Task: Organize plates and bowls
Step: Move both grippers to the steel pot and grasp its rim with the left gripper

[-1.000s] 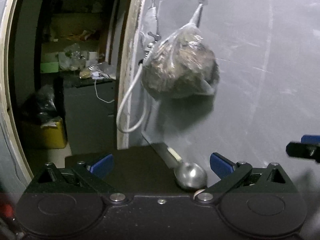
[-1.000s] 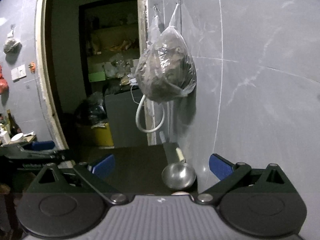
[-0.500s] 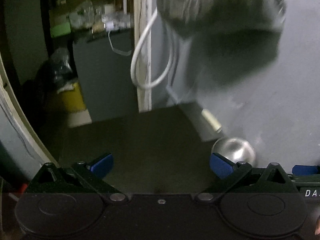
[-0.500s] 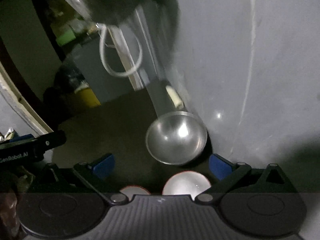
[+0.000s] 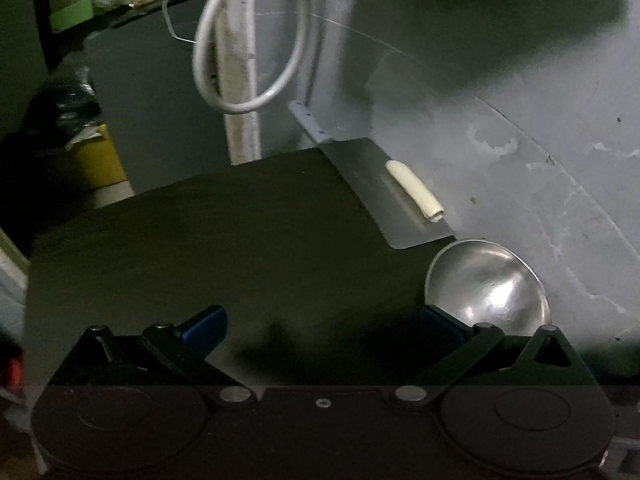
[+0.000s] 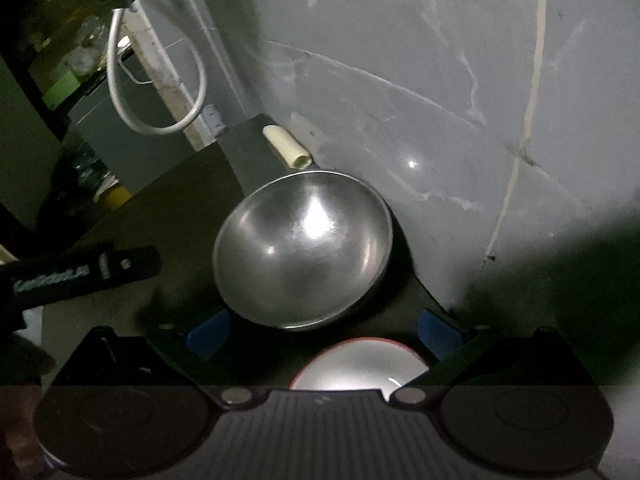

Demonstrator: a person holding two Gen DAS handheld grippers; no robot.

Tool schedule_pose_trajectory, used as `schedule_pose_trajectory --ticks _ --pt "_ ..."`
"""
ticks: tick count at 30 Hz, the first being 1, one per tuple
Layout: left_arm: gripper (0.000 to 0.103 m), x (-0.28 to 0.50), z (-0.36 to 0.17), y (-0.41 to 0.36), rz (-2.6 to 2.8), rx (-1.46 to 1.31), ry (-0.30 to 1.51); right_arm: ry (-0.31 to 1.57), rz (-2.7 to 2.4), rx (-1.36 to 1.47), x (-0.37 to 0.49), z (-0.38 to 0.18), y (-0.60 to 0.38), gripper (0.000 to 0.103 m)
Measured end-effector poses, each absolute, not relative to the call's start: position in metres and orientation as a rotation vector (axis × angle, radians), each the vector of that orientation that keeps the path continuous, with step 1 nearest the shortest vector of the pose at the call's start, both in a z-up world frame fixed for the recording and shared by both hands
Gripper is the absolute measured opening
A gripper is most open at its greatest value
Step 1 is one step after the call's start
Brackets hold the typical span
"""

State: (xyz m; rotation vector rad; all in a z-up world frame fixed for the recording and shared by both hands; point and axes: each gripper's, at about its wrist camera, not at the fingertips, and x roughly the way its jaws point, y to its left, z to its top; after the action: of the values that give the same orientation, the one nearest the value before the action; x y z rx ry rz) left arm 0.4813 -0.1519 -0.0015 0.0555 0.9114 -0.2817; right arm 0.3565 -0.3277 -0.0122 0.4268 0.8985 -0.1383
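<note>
A shiny steel bowl (image 6: 304, 248) sits on the dark table by the grey wall; it also shows in the left wrist view (image 5: 488, 288). A white bowl with a red rim (image 6: 360, 366) lies just in front of it, partly hidden by my right gripper's body. My right gripper (image 6: 324, 330) is open and empty, its blue pads level with the steel bowl's near rim. My left gripper (image 5: 320, 326) is open and empty over the bare table, left of the steel bowl; it shows at the left in the right wrist view (image 6: 84, 272).
A metal sheet (image 5: 380, 192) with a cream tube (image 5: 414, 190) leans at the wall behind the steel bowl. A white cable loop (image 5: 248, 40) hangs on the door frame. A yellow bin (image 5: 96, 156) stands beyond the table's far edge.
Both grippers have tilted down and moved forward toward the table. The steel bowl now looms larger between the right gripper's fingers, and the hanging bag has left both views.
</note>
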Motion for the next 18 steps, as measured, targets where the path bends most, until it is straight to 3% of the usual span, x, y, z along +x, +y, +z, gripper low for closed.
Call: schedule_pose_trajectory --ticks 13,18 --pt "0.102 0.508 -0.033 -0.184 -0.382 0.067 0.971 0.821 -0.196 0.443 0.355 -0.023 -0.327 0.099" --pt "0.101 0.510 -0.042 -0.190 -0.388 0.053 0.997 0.823 -0.213 0.447 0.357 -0.027 -0.331 0.088"
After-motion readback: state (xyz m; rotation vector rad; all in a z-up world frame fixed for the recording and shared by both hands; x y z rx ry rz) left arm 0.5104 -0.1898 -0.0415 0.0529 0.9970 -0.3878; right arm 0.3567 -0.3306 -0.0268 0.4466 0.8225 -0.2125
